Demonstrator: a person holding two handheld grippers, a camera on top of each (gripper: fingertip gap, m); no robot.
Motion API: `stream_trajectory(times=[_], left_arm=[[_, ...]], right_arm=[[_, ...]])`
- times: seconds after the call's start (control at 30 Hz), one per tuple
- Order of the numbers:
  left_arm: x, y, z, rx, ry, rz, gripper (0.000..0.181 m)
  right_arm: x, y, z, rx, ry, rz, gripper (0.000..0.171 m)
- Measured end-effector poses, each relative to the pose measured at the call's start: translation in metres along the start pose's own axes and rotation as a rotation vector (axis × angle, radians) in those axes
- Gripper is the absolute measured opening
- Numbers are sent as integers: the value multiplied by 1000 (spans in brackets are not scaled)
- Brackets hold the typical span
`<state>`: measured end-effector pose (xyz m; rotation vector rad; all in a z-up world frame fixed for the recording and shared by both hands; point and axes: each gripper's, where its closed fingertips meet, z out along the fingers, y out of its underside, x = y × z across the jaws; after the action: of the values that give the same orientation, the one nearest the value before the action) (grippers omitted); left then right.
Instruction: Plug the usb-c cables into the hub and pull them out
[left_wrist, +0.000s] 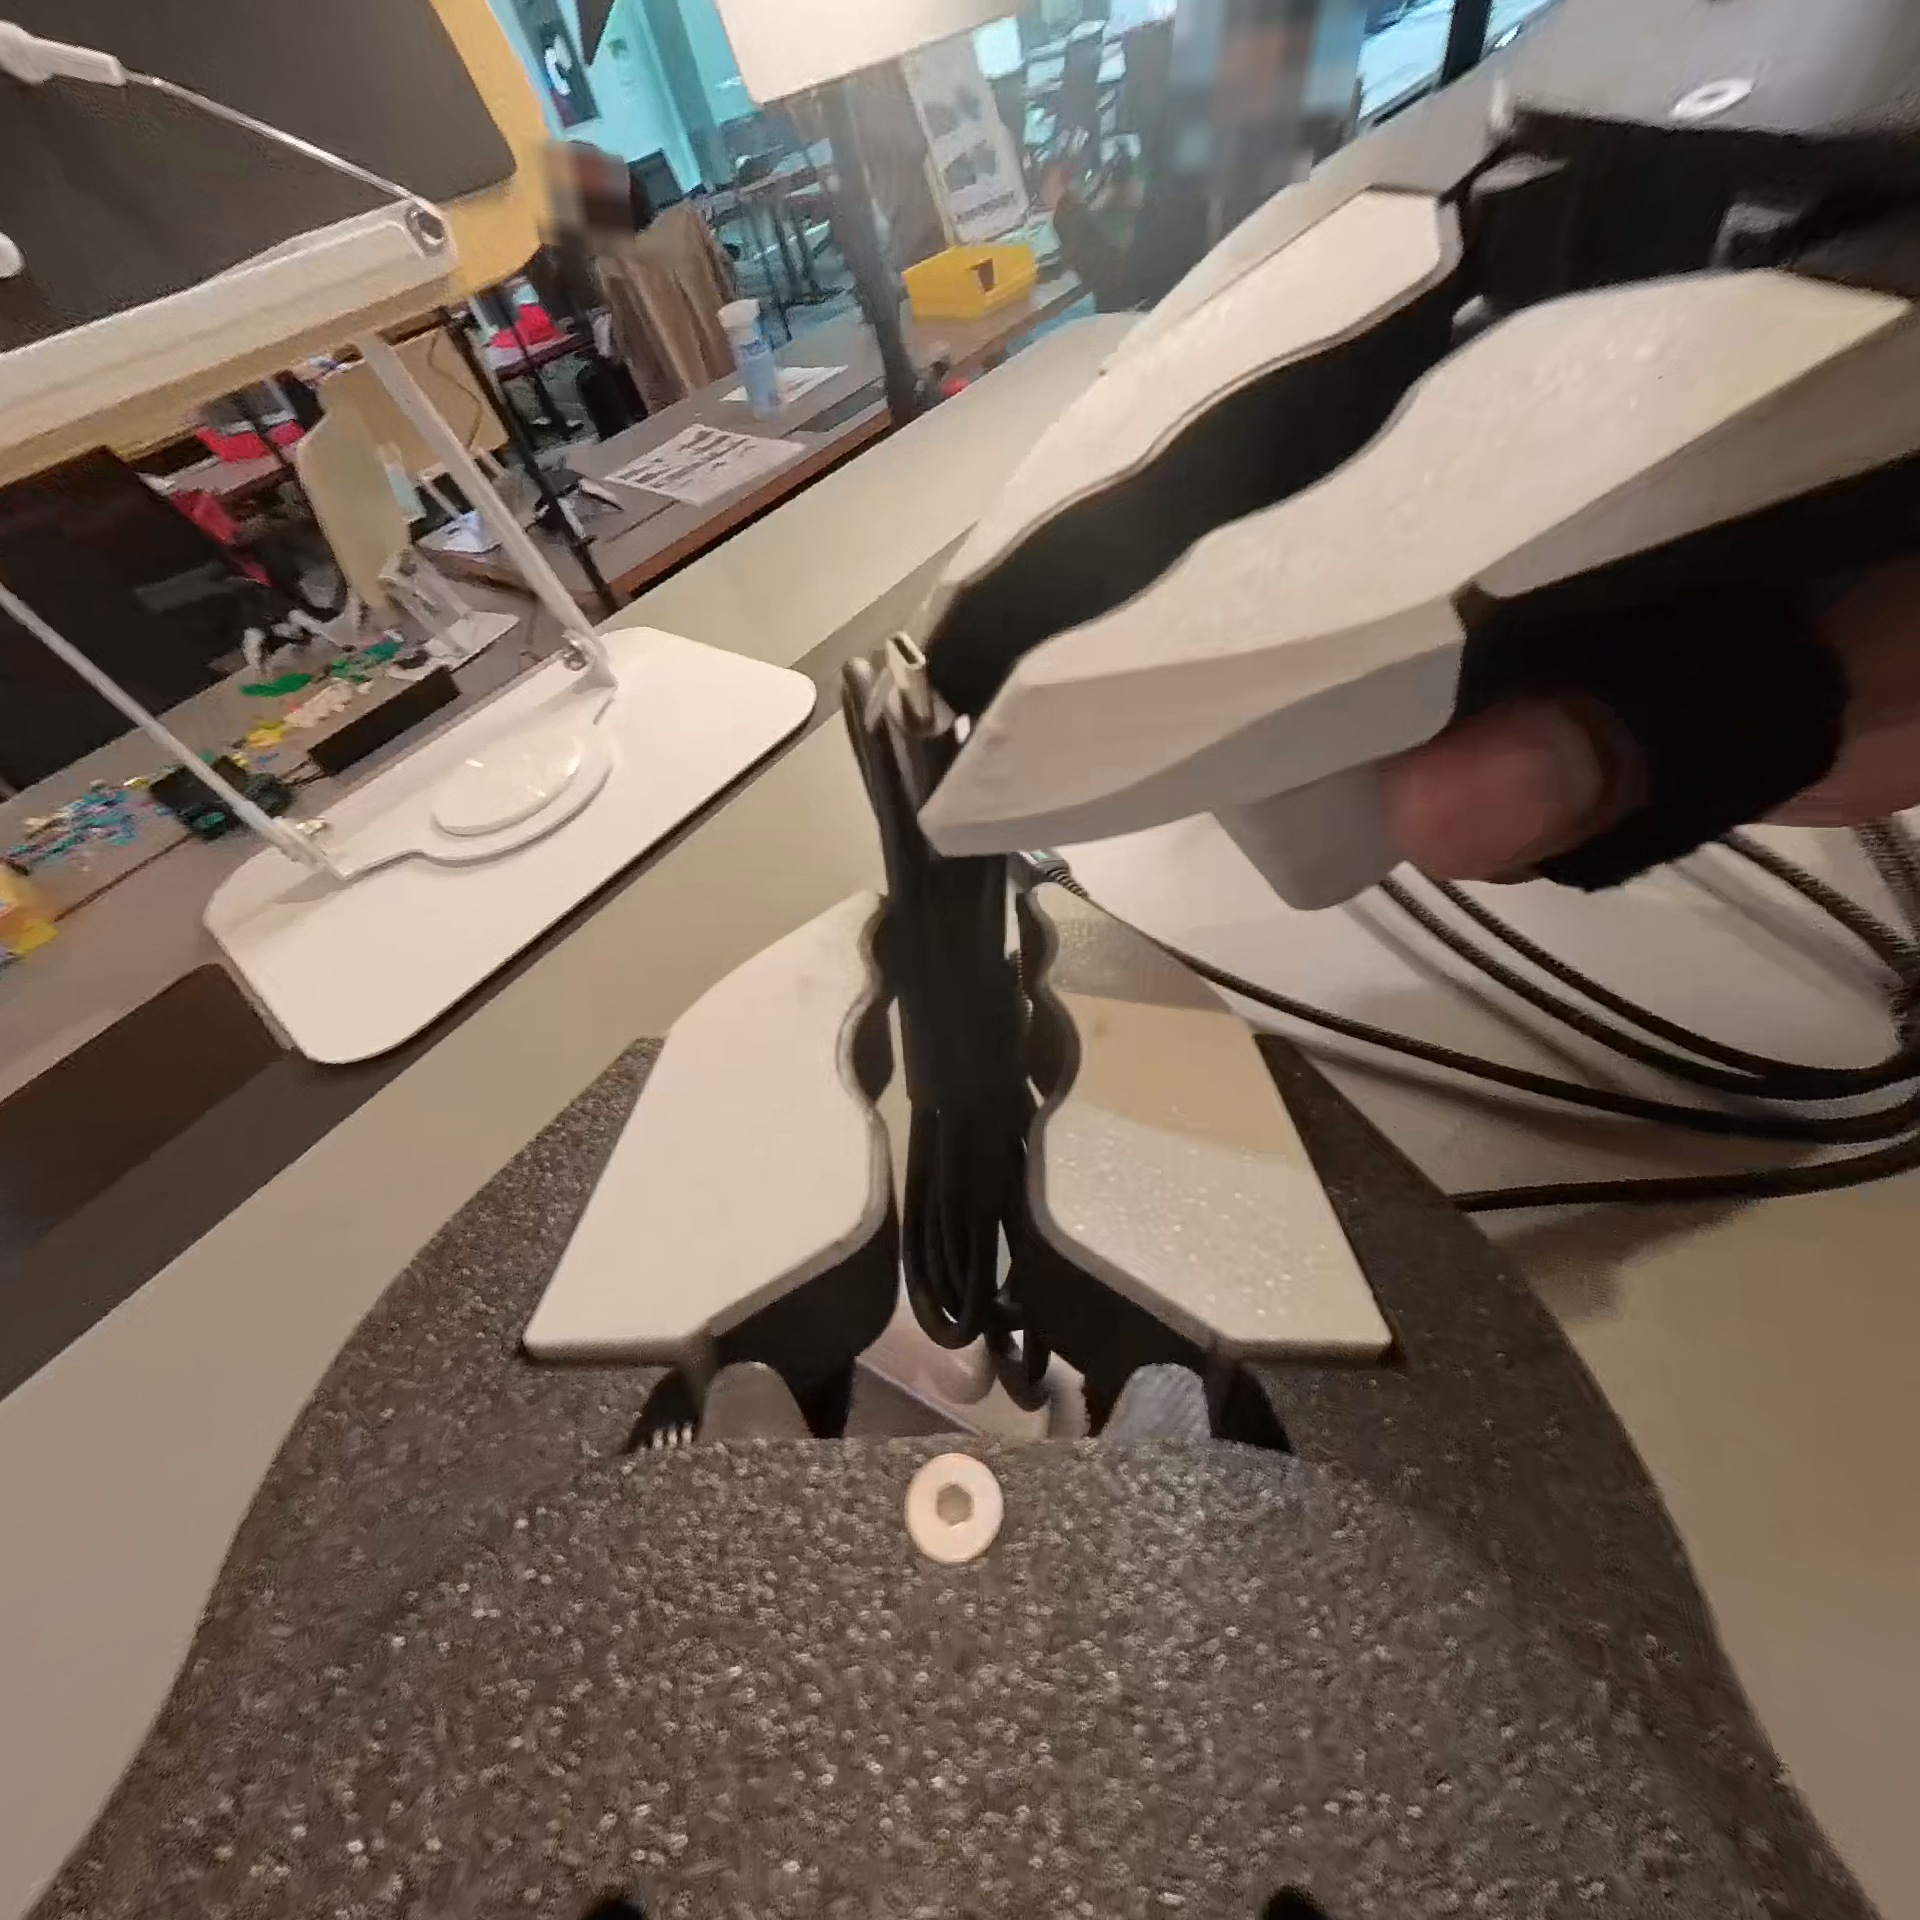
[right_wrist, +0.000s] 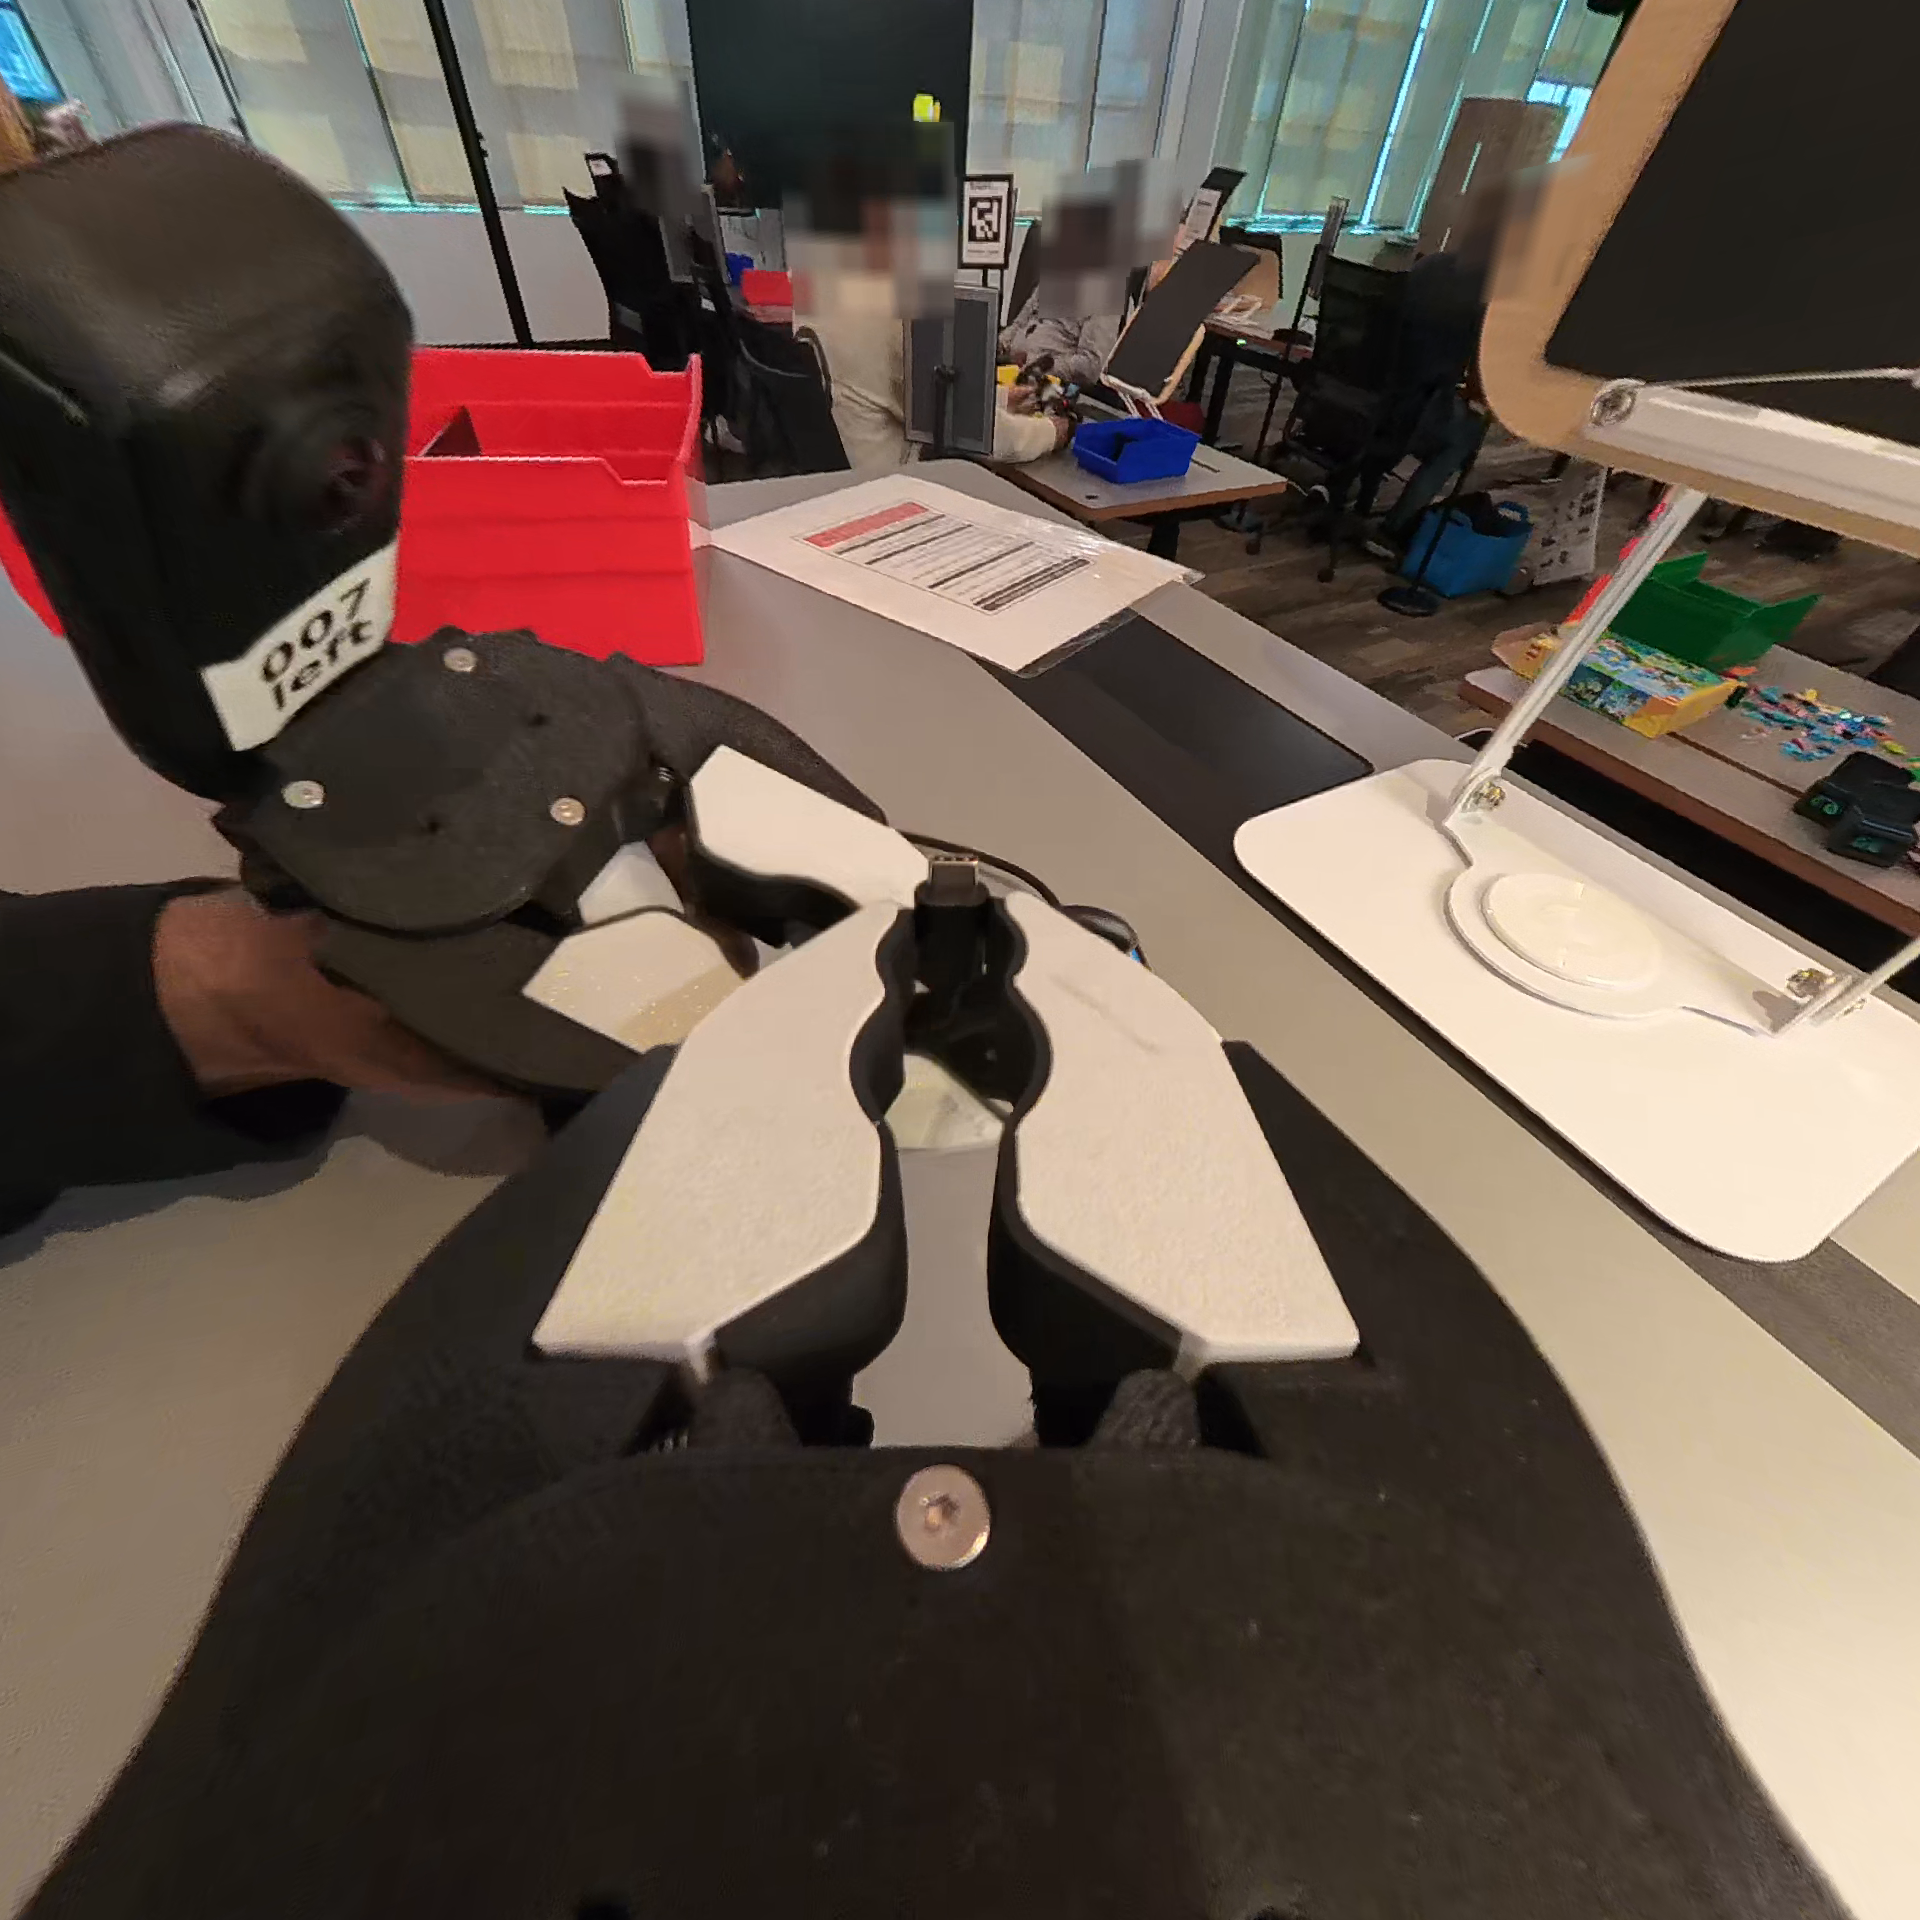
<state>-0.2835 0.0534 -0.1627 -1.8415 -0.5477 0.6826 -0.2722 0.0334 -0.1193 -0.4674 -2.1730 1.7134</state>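
While the right gripper (right_wrist: 948, 914) pinches a black USB-C plug (right_wrist: 951, 878) at its fingertips, metal tip exposed and pointing forward, the left gripper (left_wrist: 951, 925) is closed narrowly on a dark object, judged to be the hub (left_wrist: 940, 997) with its coiled lead, held upright above the grey table (left_wrist: 727, 582); the plug sits just beside the hub's upper end. A good insertion calls for aligning plug and port squarely, pushing straight, and bracing the hub firmly; spare cables (left_wrist: 1662, 1039) trail rightward.
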Motion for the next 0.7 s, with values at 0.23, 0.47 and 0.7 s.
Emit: stream_trajectory(times=[0.23, 0.47, 0.7], left_arm=[[-3, -7, -5, 25, -38, 48, 19], [-2, -11, -4, 37, -66, 64, 18], [-2, -7, -3, 13, -79, 78, 18]], right_arm=[[-1, -6, -3, 86, -34, 49, 13], [1, -6, -7, 110, -68, 90, 14], [-2, 1, -4, 67, -77, 87, 19]])
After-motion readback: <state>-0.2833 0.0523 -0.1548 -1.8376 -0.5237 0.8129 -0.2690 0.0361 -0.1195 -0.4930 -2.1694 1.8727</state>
